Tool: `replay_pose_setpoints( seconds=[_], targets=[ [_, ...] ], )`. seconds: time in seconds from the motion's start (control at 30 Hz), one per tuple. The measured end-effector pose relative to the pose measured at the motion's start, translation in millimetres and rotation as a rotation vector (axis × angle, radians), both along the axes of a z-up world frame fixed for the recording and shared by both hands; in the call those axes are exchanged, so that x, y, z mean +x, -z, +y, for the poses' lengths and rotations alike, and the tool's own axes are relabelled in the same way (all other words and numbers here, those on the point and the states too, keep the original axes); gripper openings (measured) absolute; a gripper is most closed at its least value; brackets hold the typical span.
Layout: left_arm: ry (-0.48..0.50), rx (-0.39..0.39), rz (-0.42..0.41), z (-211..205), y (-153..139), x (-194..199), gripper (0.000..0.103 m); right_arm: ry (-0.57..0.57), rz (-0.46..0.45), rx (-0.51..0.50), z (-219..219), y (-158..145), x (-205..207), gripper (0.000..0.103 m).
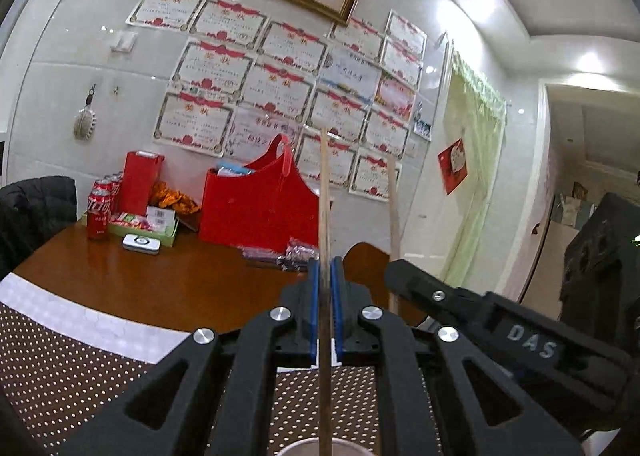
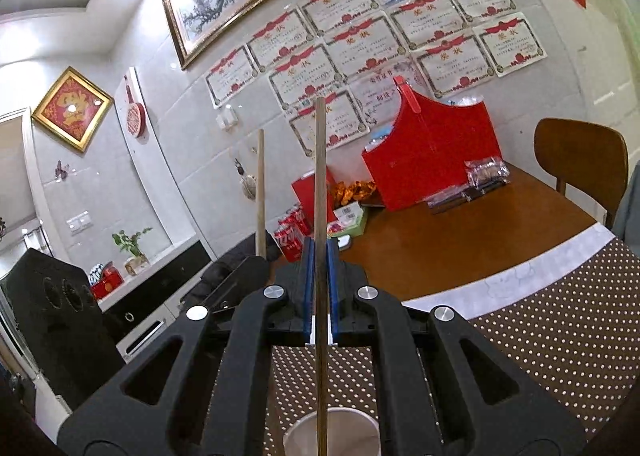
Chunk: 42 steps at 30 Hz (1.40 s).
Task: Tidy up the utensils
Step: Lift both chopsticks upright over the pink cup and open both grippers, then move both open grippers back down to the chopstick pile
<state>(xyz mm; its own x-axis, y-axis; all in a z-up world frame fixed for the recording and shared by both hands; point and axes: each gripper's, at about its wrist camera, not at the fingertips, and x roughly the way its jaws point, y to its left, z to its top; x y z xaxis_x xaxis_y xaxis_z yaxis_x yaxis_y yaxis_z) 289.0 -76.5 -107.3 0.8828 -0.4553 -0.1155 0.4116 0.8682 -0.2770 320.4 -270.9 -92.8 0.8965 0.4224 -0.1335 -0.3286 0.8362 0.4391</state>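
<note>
My left gripper (image 1: 325, 268) is shut on a wooden chopstick (image 1: 324, 191) that stands upright between its blue pads; its lower end reaches down to a white cup (image 1: 320, 450) at the bottom edge. My right gripper (image 2: 320, 248) is shut on a second wooden chopstick (image 2: 320, 175), also upright, with its lower end inside the white cup (image 2: 332, 434). In the left wrist view the right gripper's black body (image 1: 480, 316) and its chopstick (image 1: 394, 207) show at right. In the right wrist view the left gripper's chopstick (image 2: 261, 191) shows at left.
A brown dotted placemat (image 2: 560, 336) lies under the cup on a wooden table (image 1: 160, 280). At the back stand a red basket (image 1: 256, 207), cola cans (image 1: 98, 211), a red box (image 1: 140, 179) and plastic packets (image 2: 486, 171). A wooden chair (image 2: 580, 159) is at the right.
</note>
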Motion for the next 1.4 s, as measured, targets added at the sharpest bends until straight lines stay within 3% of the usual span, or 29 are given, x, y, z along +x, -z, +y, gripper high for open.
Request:
replay_pose_setpoints(
  seconds=[0.33, 0.4, 0.43, 0.47, 0.5, 0.53, 0.57, 0.73, 1.1, 1.4],
  targets=[
    [-0.017, 0.045, 0.039, -4, 29, 2, 0.007, -0.012, 0.062, -0.033, 2, 24, 7, 0.008],
    [-0.014, 0.051, 0.047, -1, 28, -4, 0.017, -0.018, 0.083, -0.047, 1, 25, 3, 0.011],
    [-0.018, 0.050, 0.054, 1, 26, -9, 0.035, -0.017, 0.091, -0.045, 0, 25, 0, 0.030],
    [-0.035, 0.041, 0.060, 6, 25, -15, 0.044, 0.003, 0.099, -0.036, -5, 25, -6, 0.065],
    [-0.033, 0.036, 0.065, 9, 24, -18, 0.054, 0.019, 0.101, -0.020, -10, 24, -9, 0.084],
    [-0.039, 0.033, 0.065, 14, 20, -25, 0.069, 0.023, 0.091, 0.009, -17, 24, -16, 0.095],
    [-0.052, 0.035, 0.061, 17, 18, -30, 0.075, 0.035, 0.078, 0.022, -21, 22, -23, 0.095],
    [-0.112, 0.130, 0.078, 25, -1, -59, 0.081, 0.072, 0.084, -0.009, -31, 5, -49, 0.097],
    [-0.221, 0.260, 0.158, 43, -22, -119, 0.082, 0.105, 0.144, -0.102, -33, -21, -107, 0.097],
    [-0.262, 0.327, 0.321, 67, 16, -167, 0.082, 0.035, 0.284, -0.221, -10, 15, -153, 0.097]
  ],
)
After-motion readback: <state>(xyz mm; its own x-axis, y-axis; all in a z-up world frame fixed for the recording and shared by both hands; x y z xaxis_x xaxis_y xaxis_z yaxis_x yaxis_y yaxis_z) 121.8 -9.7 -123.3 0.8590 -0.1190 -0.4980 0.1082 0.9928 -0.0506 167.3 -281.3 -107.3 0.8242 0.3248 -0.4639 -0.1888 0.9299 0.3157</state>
